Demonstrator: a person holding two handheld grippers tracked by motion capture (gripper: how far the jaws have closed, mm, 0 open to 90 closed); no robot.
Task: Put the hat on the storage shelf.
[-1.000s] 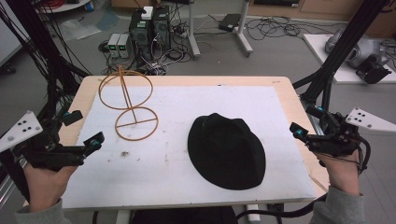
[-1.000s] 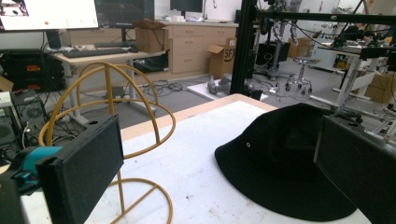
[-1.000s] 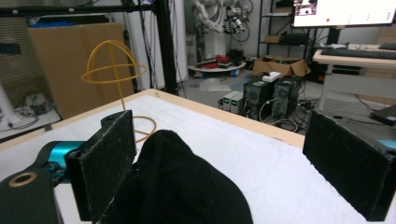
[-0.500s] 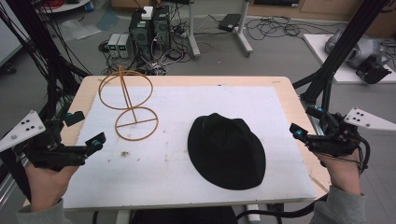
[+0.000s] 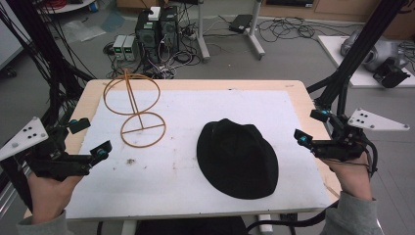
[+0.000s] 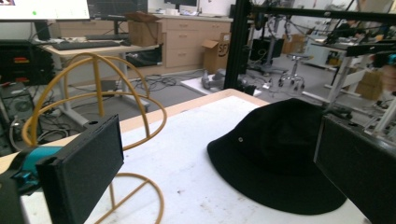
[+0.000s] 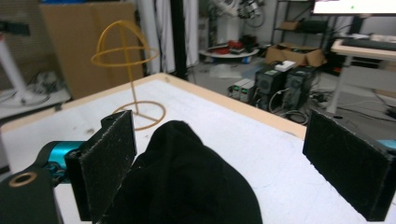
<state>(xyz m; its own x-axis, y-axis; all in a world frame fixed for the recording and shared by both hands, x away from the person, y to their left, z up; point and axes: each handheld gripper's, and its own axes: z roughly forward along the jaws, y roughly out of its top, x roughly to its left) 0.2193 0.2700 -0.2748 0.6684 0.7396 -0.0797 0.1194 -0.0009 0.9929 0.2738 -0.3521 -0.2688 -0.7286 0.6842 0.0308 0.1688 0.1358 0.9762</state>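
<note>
Both my left gripper (image 5: pixel 88 136) and right gripper (image 5: pixel 311 126) gape wide and empty; likely next, pinch the black bucket hat (image 5: pixel 238 157) by its brim, lifting level toward the wire hat stand (image 5: pixel 135 106).

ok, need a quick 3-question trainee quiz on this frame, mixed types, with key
1. True or false: the hat hangs on the wire stand.
2. Which is nearer the stand?
A. left hand-held gripper
B. right hand-held gripper
3. Fill in: both hand-held grippers have their jaws ____.

Key:
1. False. The hat lies flat on the white mat, apart from the stand.
2. A. In the high view the stand is at the far left of the table, on the left hand-held gripper's side.
3. Open. Neither holds anything.
</note>
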